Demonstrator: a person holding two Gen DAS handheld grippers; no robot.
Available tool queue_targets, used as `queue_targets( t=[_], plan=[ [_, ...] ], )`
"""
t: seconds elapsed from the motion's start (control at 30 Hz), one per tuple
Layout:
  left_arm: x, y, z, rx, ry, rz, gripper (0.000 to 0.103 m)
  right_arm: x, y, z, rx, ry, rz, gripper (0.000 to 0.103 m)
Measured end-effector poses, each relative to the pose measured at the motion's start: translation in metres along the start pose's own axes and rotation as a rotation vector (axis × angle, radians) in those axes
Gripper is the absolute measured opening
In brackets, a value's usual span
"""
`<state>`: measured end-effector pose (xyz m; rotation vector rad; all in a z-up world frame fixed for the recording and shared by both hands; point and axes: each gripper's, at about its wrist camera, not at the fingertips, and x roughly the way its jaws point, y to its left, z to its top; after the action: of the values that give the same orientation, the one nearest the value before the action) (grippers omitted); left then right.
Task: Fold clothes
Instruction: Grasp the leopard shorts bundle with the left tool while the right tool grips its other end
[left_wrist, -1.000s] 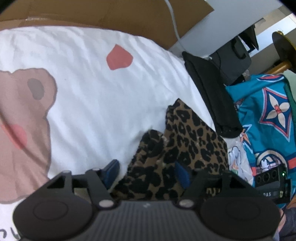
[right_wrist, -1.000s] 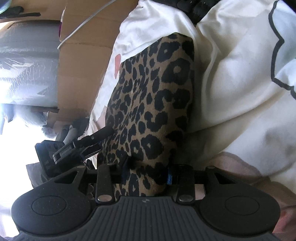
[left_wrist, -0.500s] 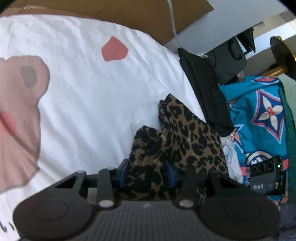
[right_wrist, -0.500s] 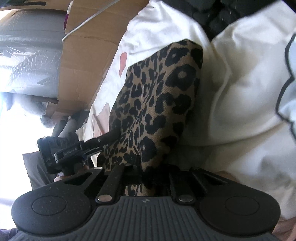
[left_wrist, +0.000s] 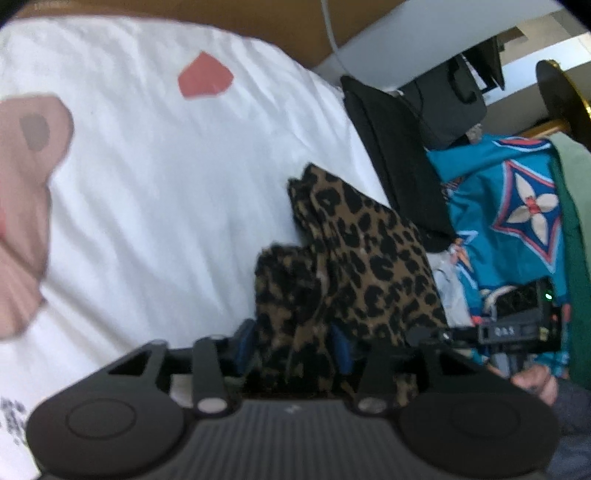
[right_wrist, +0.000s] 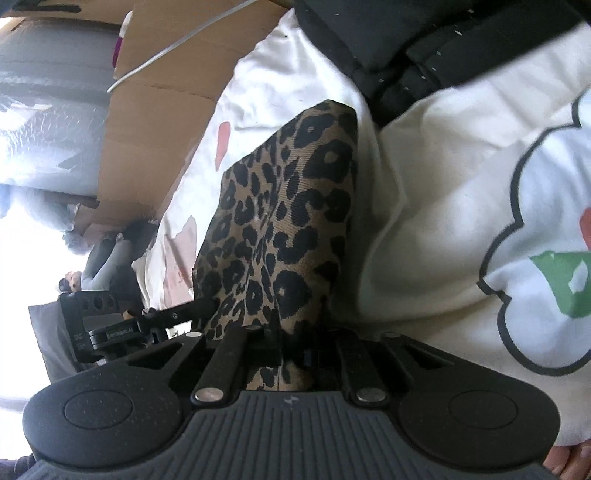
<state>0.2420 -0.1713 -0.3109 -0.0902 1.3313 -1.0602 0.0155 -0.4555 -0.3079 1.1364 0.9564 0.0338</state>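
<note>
left gripper (left_wrist: 291, 350): fingers clenched on leopard-print garment (left_wrist: 354, 266) at lower centre of frame | right gripper (right_wrist: 291, 350): fingers clenched on the same garment's other end | garment: bunched, rising from white bear-print bedsheet (left_wrist: 166, 192), just beside black garment (left_wrist: 399, 173) at upper right

- Left gripper (left_wrist: 293, 345): both blue-padded fingers closed in on bunched leopard-print fabric (left_wrist: 354, 258).
- Right gripper (right_wrist: 291, 349): fingers pinched tight on the same fabric.
- Each gripper appears in the other's wrist view, close alongside.
</note>
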Motion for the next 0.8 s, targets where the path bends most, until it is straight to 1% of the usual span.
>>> queue_targets(
  t=[0.03, 0.07, 0.27, 0.37, 0.43, 0.47, 0.5, 0.53, 0.57, 0.6, 0.63, 0.67, 0.7, 0.73, 0.8],
  plan=[
    [0.001, -0.001, 0.002, 0.006, -0.001, -0.001, 0.069, 0.001, -0.001, -0.001, 0.009, -0.004, 0.002, 0.023],
    [0.003, -0.001, 0.002, 0.003, 0.002, -0.01, 0.071, 0.002, -0.001, -0.003, 0.018, -0.007, 0.005, 0.023],
    [0.018, -0.002, 0.01, -0.024, 0.013, -0.032, 0.077, 0.007, -0.003, -0.007, 0.039, -0.017, 0.018, 0.023],
    [0.024, -0.008, 0.009, -0.002, 0.027, -0.042, 0.083, 0.009, -0.003, -0.008, 0.044, -0.022, 0.022, 0.023],
    [0.028, -0.011, 0.009, 0.011, 0.041, -0.053, 0.083, 0.01, -0.003, -0.009, 0.049, -0.026, 0.024, 0.023],
    [0.03, -0.013, 0.008, 0.01, 0.049, -0.063, 0.082, 0.01, -0.002, -0.009, 0.051, -0.029, 0.026, 0.023],
    [0.031, -0.014, 0.008, 0.012, 0.053, -0.063, 0.075, 0.011, -0.002, -0.01, 0.053, -0.032, 0.026, 0.023],
    [0.032, -0.016, 0.008, 0.017, 0.057, -0.051, 0.071, 0.011, -0.001, -0.01, 0.054, -0.035, 0.026, 0.023],
    [0.033, -0.017, 0.008, 0.023, 0.061, -0.037, 0.061, 0.011, -0.001, -0.01, 0.055, -0.039, 0.025, 0.023],
    [0.033, -0.014, 0.01, 0.001, 0.066, -0.042, 0.051, 0.01, -0.001, -0.011, 0.062, -0.046, 0.027, 0.024],
    [0.033, -0.01, 0.012, -0.025, 0.07, -0.049, 0.046, 0.009, -0.001, -0.011, 0.069, -0.054, 0.028, 0.026],
    [0.032, -0.006, 0.014, -0.051, 0.074, -0.057, 0.036, 0.006, -0.001, -0.011, 0.078, -0.07, 0.033, 0.028],
    [0.031, -0.003, 0.015, -0.073, 0.074, -0.076, 0.032, 0.003, -0.003, -0.011, 0.088, -0.086, 0.041, 0.032],
    [0.029, -0.003, 0.016, -0.074, 0.071, -0.087, 0.031, -0.001, -0.005, -0.011, 0.098, -0.1, 0.048, 0.033],
    [0.027, -0.008, 0.015, -0.048, 0.068, -0.084, 0.031, -0.003, -0.008, -0.012, 0.125, -0.117, 0.062, 0.034]
  ],
)
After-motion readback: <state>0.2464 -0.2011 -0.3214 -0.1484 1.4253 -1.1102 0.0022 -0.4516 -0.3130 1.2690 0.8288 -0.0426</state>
